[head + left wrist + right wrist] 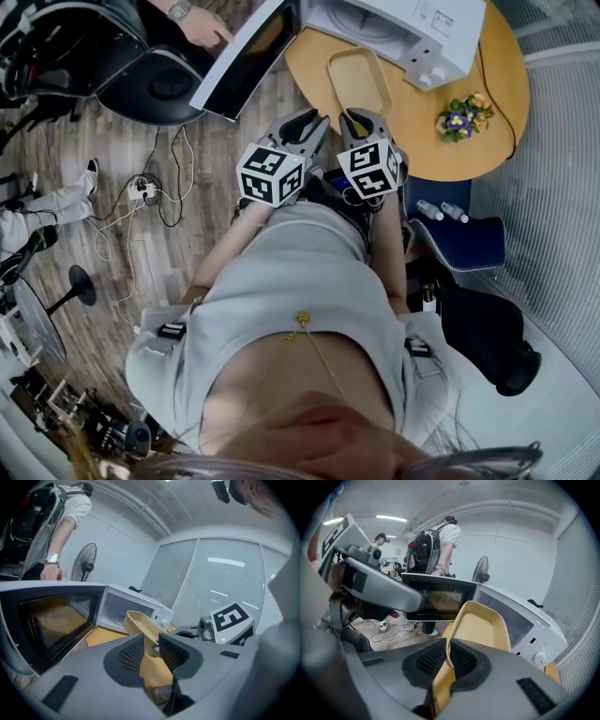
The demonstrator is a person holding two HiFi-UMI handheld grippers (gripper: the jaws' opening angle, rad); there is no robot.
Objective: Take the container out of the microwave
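Note:
A shallow yellow container (359,82) hangs over the round wooden table (478,141), just outside the white microwave (412,28), whose door (246,58) stands wide open. My left gripper (302,127) and right gripper (364,122) both hold its near end, side by side. In the left gripper view the left gripper (152,645) is shut on the container's (139,623) rim, and the microwave's cavity (124,612) behind it holds nothing. In the right gripper view the right gripper (448,656) pinches the container's (482,626) near wall.
A small bunch of flowers (459,114) lies on the table right of the microwave. Another person with a backpack (436,545) stands by the open door (440,599), a hand (204,26) near it. Cables (141,192) lie on the floor at left; a blue chair (464,242) stands at right.

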